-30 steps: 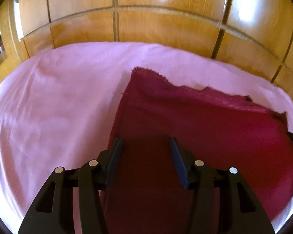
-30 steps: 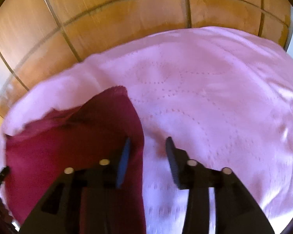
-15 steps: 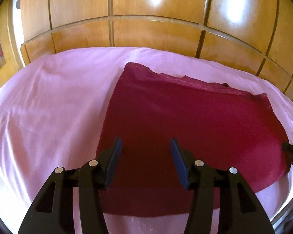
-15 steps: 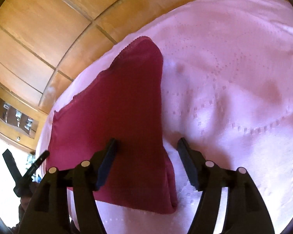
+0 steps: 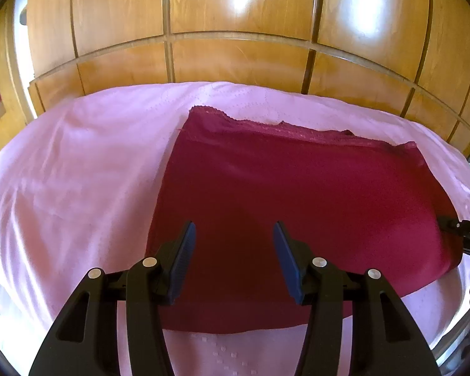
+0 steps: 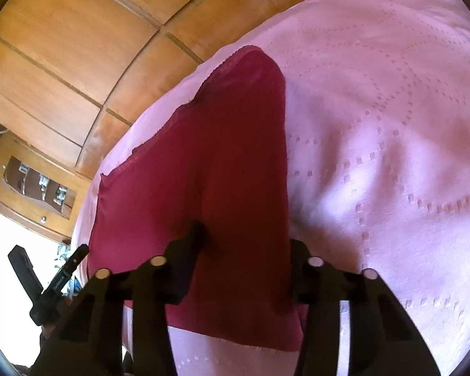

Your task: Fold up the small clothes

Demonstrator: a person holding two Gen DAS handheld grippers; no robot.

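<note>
Left wrist: the left gripper (image 5: 233,244), fingers apart and empty, hovers over the near left part of the crimson cloth (image 5: 313,206), whose long axis runs left to right.
Right wrist: the right gripper (image 6: 244,244), fingers spread, straddles the cloth's right end on the pink bedspread (image 6: 391,109); wooden wardrobe (image 6: 78,47) behind.

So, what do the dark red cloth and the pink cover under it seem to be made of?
The dark red cloth looks like a thin, matte knit or woven fabric; it lies limp and flat, with a scalloped, lace-like far edge. The exact fibre cannot be told. The pink cover looks like a soft, slightly glossy woven textile: it shows gentle sheen, shallow wrinkles, and a stitched or woven pattern of small squares.
</note>
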